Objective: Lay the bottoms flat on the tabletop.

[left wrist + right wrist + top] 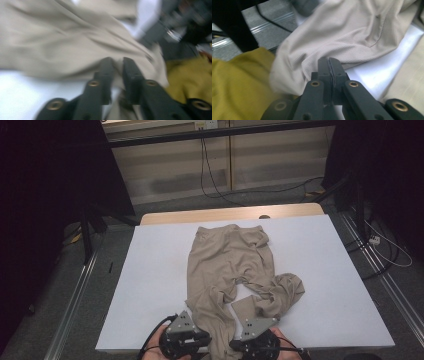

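The left tool (186, 336) sits at the near edge of the white table (325, 270), at the hem end of one leg of the beige trousers (227, 265). In the left gripper view its jaws stand slightly apart with a fold of the cloth running up between them; that picture is blurred, so I cannot tell whether the pads are actually biting the fabric.

Just to the right of it, with the trouser leg passing between the two, is the right tool (257, 340). The right gripper view shows its jaws pressed together on a thin edge of the fabric, so it is clamped on the trousers. A yellow sleeve (237, 85) of the person shows beside it.

The trousers lie flat ahead of both tools, waistband at the far end of the table. The leg ahead of the left tool runs fairly straight; the one ahead and to the right of the right tool is bunched and twisted into a loop.

The cloth looks light, thin and quite limp, with a fine knitted texture, so it should drape, sag and slide on the smooth table rather than hold any shape. A pinch on the hem or a seam, where the layers are doubled, would likely hold best; a single thin layer may slip out under a pull.
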A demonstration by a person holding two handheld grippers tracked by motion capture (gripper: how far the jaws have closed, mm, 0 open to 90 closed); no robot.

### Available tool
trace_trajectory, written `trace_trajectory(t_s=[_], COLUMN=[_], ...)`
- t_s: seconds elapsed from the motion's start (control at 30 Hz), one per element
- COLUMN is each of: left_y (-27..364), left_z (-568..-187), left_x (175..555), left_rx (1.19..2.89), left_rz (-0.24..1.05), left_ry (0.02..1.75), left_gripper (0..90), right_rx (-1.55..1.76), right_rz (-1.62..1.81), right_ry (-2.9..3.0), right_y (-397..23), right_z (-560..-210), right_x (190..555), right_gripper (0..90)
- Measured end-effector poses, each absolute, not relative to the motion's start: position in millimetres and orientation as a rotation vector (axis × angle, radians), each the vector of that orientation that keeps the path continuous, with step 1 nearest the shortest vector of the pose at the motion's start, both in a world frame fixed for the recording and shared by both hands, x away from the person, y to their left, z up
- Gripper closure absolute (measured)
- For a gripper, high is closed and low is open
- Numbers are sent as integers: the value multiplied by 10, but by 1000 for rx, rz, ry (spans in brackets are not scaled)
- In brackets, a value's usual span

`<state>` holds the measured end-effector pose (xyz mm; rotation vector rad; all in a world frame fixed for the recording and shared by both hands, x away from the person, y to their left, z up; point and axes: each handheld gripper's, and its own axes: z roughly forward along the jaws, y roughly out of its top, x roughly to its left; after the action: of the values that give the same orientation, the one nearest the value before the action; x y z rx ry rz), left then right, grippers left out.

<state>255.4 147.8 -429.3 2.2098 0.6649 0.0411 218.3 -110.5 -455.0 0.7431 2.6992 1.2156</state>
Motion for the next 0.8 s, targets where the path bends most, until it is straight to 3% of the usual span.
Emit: trace_trajectory(t_s=[0.07, 0.23, 0.3, 0.43, 0.5, 0.53, 0.7, 0.8], left_y=[1539, 1572, 1542, 1436, 1395, 1378, 1378, 1400], left_z=[-4291, -4406, -4449, -4483, -4483, -4487, -4480, -4478], left_x=[2618, 2778, 2827, 2854, 2840, 2825, 2781, 2799], left_rx=[2204, 2267, 2283, 2294, 2297, 2298, 2292, 2287], left_rz=[97, 184, 193, 158, 109, 108, 93, 101], left_ry=[708, 750, 749, 733, 724, 719, 706, 723], left_gripper=[673, 593, 594, 706, 848, 870, 882, 836], right_rx=[742, 806, 817, 779, 745, 738, 783, 830], right_rz=[1223, 1276, 1292, 1287, 1233, 1196, 1106, 1058], right_ry=[2712, 2621, 2567, 2545, 2565, 2561, 2488, 2472], right_y=[-1116, -1144, -1148, -1022, -900, -840, -734, -771], right_z=[-4545, -4465, -4416, -4372, -4399, -4420, -4517, -4591], right_x=[2134, 2237, 2322, 2506, 2589, 2632, 2832, 2879], right_gripper=[874, 654, 689, 821, 820, 801, 696, 649])
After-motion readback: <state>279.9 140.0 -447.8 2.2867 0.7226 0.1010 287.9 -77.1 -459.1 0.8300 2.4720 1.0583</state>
